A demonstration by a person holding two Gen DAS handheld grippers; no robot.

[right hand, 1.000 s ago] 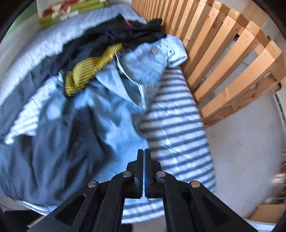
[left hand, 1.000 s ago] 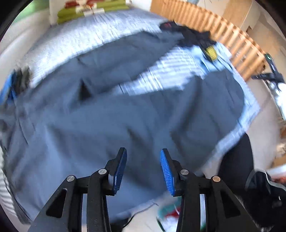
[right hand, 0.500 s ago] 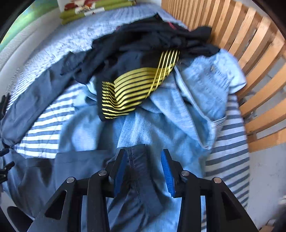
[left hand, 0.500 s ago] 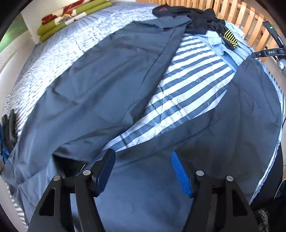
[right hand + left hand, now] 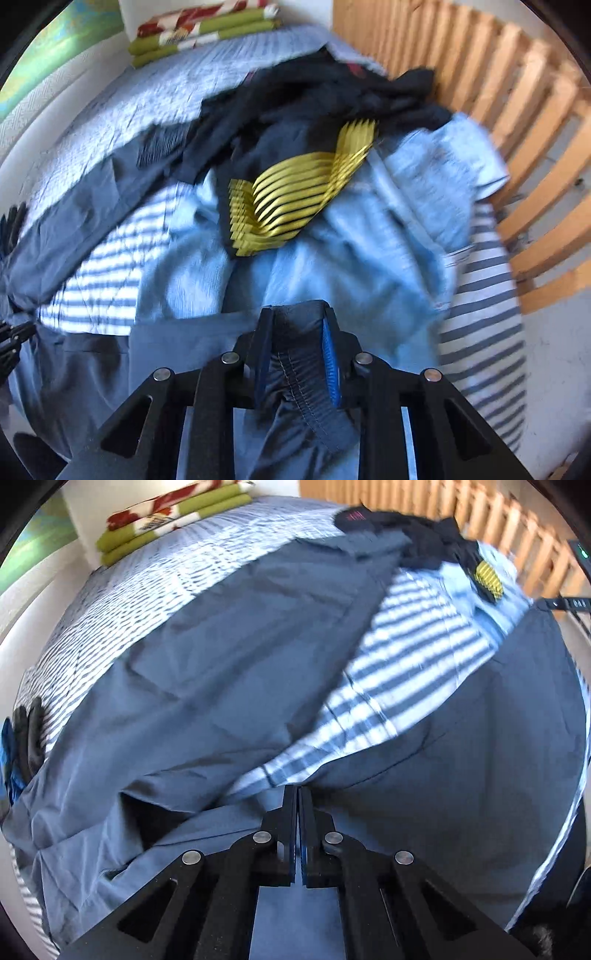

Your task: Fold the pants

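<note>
Grey-blue pants lie spread on the bed, their two legs fanned apart in a V over the striped sheet. My left gripper points steeply down at the crotch where the legs meet. It is shut, and the cloth puckers toward its tips. In the right wrist view a stitched hem of the pants is bunched between the fingers of my right gripper. Its jaws are closing on that fold, and the blue pad presses into the cloth.
Beyond the right gripper lies a heap of light blue jeans and a black garment with yellow stripes. A wooden slatted rail borders the bed on the right. Folded green and red bedding sits at the far end.
The left gripper went from wide open to shut at the crotch. The right gripper opened, slid over the pants hem, and has narrowed around it.
</note>
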